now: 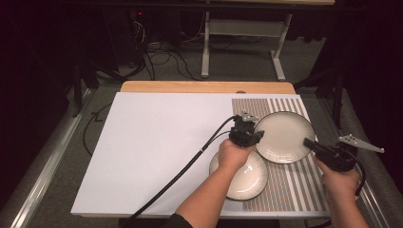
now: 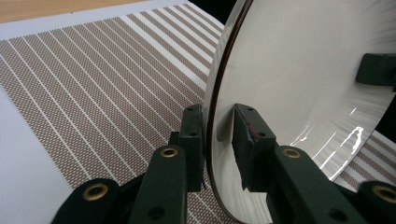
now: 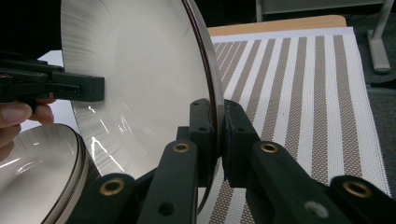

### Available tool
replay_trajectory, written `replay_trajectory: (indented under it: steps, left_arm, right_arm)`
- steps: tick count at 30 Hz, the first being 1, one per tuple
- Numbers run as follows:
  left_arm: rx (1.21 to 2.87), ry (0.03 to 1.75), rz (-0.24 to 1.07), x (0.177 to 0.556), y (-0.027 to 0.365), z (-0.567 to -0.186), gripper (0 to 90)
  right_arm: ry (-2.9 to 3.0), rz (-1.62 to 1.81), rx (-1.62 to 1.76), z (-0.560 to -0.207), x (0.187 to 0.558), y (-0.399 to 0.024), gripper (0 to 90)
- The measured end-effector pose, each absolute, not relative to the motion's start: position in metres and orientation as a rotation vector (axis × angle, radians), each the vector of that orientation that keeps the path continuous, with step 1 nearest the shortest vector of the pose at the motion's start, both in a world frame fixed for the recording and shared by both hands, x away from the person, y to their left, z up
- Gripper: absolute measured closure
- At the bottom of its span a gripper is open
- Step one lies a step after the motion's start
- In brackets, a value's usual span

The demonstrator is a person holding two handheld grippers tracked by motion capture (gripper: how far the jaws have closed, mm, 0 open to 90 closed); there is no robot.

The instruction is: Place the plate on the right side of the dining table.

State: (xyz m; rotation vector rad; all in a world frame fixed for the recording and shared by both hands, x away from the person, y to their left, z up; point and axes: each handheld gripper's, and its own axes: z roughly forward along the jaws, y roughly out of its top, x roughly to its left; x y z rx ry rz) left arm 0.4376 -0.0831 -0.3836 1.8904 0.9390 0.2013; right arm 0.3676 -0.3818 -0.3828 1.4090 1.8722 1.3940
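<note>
As both tools clamp opposite rims to share its weight, the left tool (image 1: pixel 256 135) and right tool (image 1: pixel 309 143) carry the upper plate (image 1: pixel 284 135) above the striped mat (image 1: pixel 290 185), overlapping the lower plate (image 1: pixel 247 175)

A second plate (image 1: pixel 244 175) lies on a striped mat (image 1: pixel 294 187) at the right of a white bench (image 1: pixel 157 142); cables (image 1: pixel 161 59) trail across the floor behind.
</note>
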Motion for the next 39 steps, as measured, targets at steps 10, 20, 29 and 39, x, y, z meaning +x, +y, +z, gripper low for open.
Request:
replay_trajectory:
  steps: [10,20,29,39]
  left_arm:
    - [1.932,0.959,0.195,0.439,-0.084,-0.389,73.6]
    - [1.957,0.978,0.186,0.437,-0.083,-0.394,73.5]
    - [1.961,0.985,0.194,0.437,-0.083,-0.395,73.3]
    - [1.897,0.894,0.315,0.427,-0.075,-0.382,54.9]
  right_arm:
    - [1.894,1.384,1.434,-0.389,0.369,-0.381,86.4]
    - [1.915,1.368,1.449,-0.393,0.368,-0.380,86.4]
    - [1.915,1.360,1.453,-0.394,0.369,-0.378,86.3]
    - [1.914,1.346,1.453,-0.395,0.372,-0.378,85.8]
